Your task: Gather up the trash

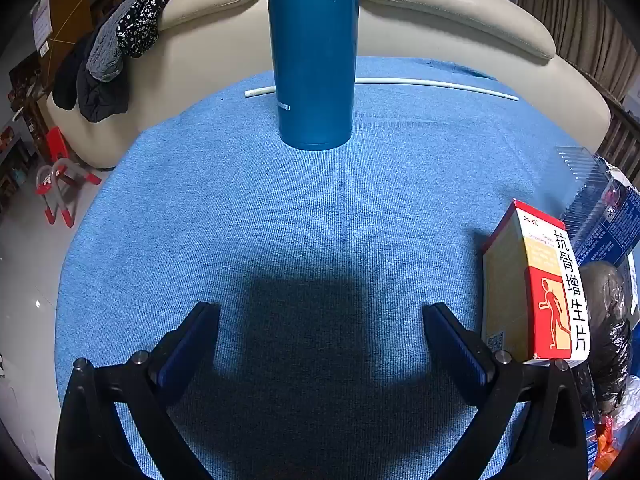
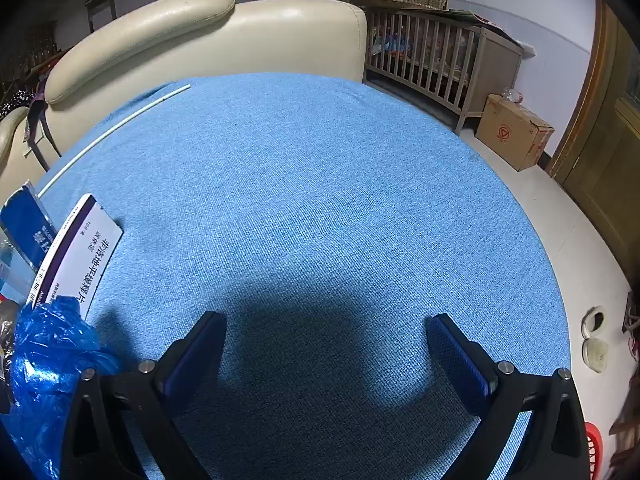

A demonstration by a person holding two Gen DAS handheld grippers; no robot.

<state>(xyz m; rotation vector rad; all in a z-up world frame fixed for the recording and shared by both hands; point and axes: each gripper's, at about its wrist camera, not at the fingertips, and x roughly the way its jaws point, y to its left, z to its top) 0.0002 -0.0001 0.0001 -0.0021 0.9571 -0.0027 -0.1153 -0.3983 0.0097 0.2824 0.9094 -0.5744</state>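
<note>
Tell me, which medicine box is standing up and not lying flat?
The yellow and red medicine box, beside the left gripper, stands upright on the blue tablecloth. The white and purple medicine box lies flat.

Red-and-yellow medicine box (image 1: 536, 284): stands upright at the worktop's right side, printed face showing.
White-and-purple box (image 2: 78, 256): lies flat near the left edge.
Blue plastic bag (image 2: 48, 364): crumpled, just beside the white box.
Black bag (image 1: 610, 328): bunched behind the red-and-yellow box.
</note>
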